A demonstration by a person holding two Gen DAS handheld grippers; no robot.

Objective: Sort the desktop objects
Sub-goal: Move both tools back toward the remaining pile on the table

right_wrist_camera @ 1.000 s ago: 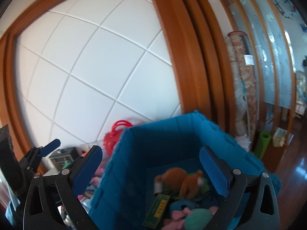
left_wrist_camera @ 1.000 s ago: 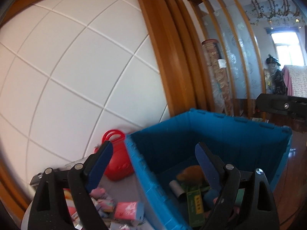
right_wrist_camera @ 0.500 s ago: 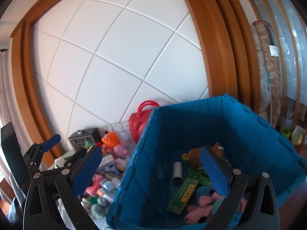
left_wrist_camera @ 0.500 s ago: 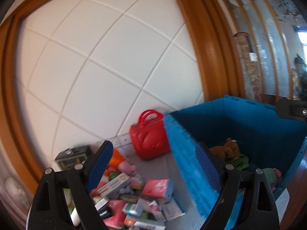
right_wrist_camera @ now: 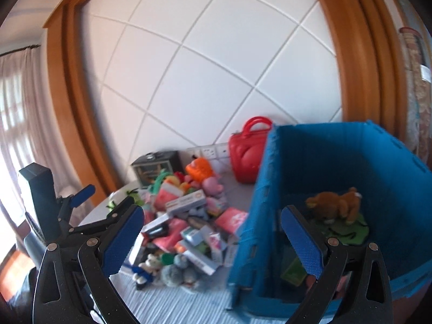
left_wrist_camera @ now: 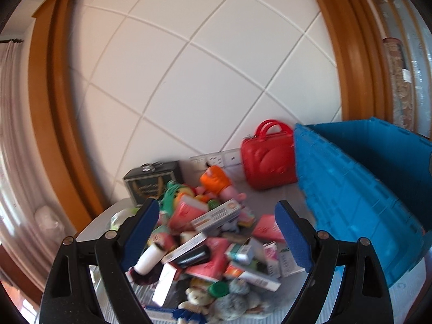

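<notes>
- While your two grippers hang above the table, the largest thing before you is the blue crate (right_wrist_camera: 337, 162), which stands open-topped on the right side of the striped tablecloth (right_wrist_camera: 175, 305).
- Inside the crate you can see a brown plush animal (right_wrist_camera: 337, 205) lying on a green item (right_wrist_camera: 348, 232), and lower down a green box (right_wrist_camera: 293, 271); the rest of its floor is hidden behind your right gripper's finger.
- Just beside the crate's far left corner stands a red toy case (left_wrist_camera: 267, 159) with a handle, against the white tiled wall (left_wrist_camera: 189, 67).
- Further left along the wall sits a dark tin box (left_wrist_camera: 151, 181), closed, with a metal clasp on top.
- Between the tin and the crate lies the pile of desktop objects (left_wrist_camera: 210, 237) you are sorting: pink and white cartons, an orange plush (left_wrist_camera: 214, 179), a white bottle (left_wrist_camera: 148, 259), a green cap (left_wrist_camera: 218, 289) and grey plush toys (left_wrist_camera: 235, 297), all heaped and overlapping.
- Your left gripper (left_wrist_camera: 216, 232) hovers over that pile, its jaws spread wide with nothing pinched between them.
- Your right gripper (right_wrist_camera: 213, 237) straddles the crate's near left wall, jaws likewise spread and empty.
- Much of the pile is blurred, so smaller labels cannot be read.
</notes>
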